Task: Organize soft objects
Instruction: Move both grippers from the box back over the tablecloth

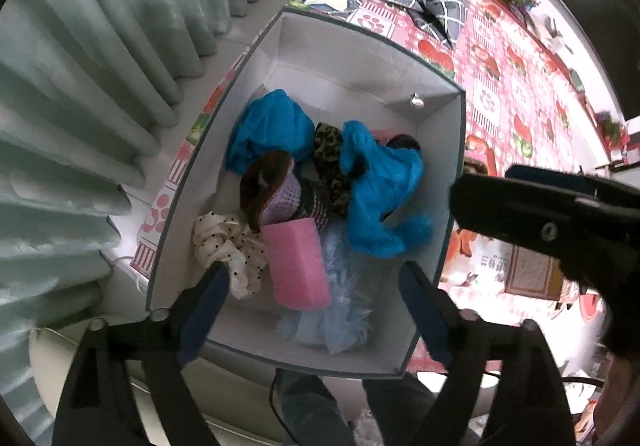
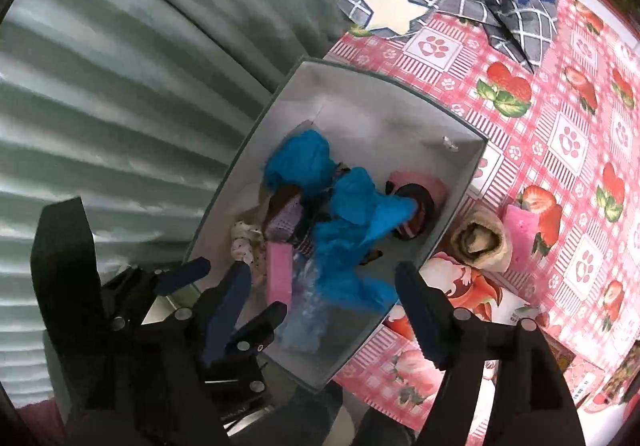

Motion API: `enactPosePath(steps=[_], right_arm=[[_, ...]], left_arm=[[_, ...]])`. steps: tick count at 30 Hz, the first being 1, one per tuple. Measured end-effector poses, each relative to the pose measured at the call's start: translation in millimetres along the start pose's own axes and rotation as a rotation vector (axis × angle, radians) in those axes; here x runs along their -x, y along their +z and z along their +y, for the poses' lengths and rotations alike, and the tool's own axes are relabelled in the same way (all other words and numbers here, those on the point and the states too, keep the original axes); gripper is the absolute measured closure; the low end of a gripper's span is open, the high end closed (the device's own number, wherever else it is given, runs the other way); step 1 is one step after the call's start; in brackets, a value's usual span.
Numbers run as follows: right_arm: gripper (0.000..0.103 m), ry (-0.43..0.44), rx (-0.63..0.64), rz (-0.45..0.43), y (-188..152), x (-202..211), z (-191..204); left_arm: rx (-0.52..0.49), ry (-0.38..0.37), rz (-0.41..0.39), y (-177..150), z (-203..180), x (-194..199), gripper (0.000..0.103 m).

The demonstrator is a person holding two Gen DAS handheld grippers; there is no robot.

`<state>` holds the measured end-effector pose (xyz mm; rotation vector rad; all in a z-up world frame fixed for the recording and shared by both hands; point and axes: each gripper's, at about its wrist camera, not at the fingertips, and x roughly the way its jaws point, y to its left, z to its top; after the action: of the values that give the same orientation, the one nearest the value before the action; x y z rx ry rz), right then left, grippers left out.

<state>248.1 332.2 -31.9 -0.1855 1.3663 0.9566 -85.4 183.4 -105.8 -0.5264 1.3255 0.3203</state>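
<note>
Left gripper [image 1: 316, 306] spread, empty, above box [image 1: 372, 58]; pink sponge [image 1: 298, 264] between its fingers, long axis running away from gripper. Right gripper [image 2: 324, 294] spread, empty, over box near end

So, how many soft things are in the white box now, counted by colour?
In the white cardboard box:
Blue crumpled plastic pieces: 2
Pink foam block: 1
White fabric scrunchie with black dots: 1
Leopard-print fabric piece: 1
Brown and purple knitted sock: 1
Pale blue fluffy item: 1
Total: 7 clearly seen; other things lie partly hidden underneath.
</note>
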Motion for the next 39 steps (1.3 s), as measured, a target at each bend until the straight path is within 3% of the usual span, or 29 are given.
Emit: enactPosePath(steps=[5,7,17,22,30,39], right_arm=[[0.026,0.005,-0.060,-0.001,2.1,18.2,-22.0],[0.000,0.019,-0.101,-0.005,1.8,32.5,-37.1],[0.000,0.074,-0.405,-0.014,-20.8,109.5,-151.4],[0.000,0.008,-0.469,0.035,-31.9,119.9,-202.2],[0.000,-0.076,-0.339,0.189,-3.0,52.5,-248.1],[0.000,-0.101,-0.124,0.333,43.8,-67.3,-245.0]], left_arm=[[0.024,-0.021,-0.040,4.8,-2.3,9.1,0.000],[0.014,-0.049,-0.057,10.0,-8.1,15.0,0.000],[-0.130,-0.111,-0.067,31.1,-69.6,26.3,0.000],[-0.224,-0.120,-0.041,29.5,-104.8,18.3,0.000],[-0.328,-0.101,-0.017,25.5,-147.0,4.4,0.000],[-0.293,-0.055,0.005,30.3,-161.9,-10.4,0.000]])
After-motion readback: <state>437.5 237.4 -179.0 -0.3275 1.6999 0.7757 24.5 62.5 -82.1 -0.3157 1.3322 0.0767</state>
